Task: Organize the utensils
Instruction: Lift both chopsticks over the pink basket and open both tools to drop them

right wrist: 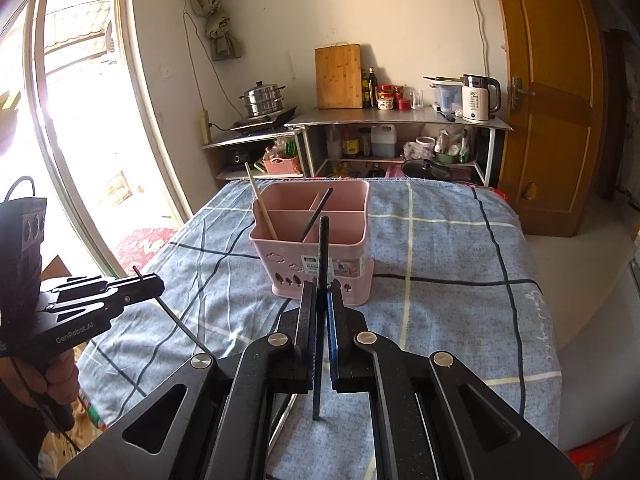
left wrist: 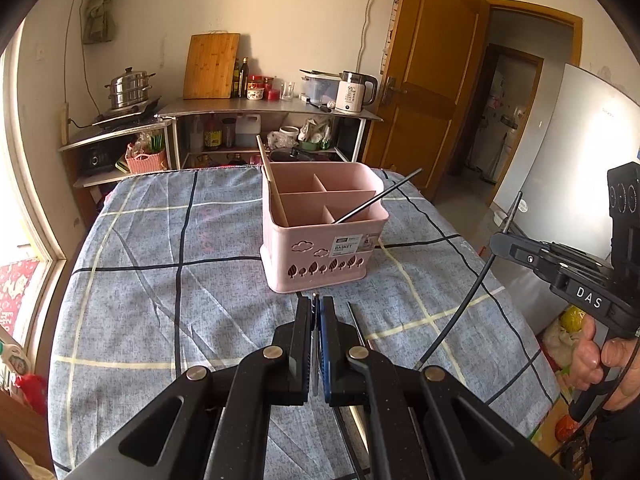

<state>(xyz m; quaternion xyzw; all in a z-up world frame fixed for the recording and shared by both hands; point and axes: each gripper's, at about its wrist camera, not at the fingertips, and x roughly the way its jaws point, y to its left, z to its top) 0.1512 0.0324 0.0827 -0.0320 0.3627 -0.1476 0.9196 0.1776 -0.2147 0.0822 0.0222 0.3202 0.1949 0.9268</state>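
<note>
pink utensil basket (left wrist: 320,236) stands on the checked blue cloth (left wrist: 160,280), just beyond both tongs. a wooden chopstick (left wrist: 272,184) leans in its left compartment, a dark chopstick (left wrist: 376,198) in the near right one. left gripper (left wrist: 316,312) is clenched on a thin dark utensil (right wrist: 176,320), near side of the basket. right gripper (right wrist: 322,300) grasps a dark stick (right wrist: 320,320), upright, its tip overlapping the basket's near wall.

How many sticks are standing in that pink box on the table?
2. A wooden chopstick leans in the left side of the pink basket; a black chopstick leans out over its right rim. The compartments are open to view, so none seems hidden.
</note>
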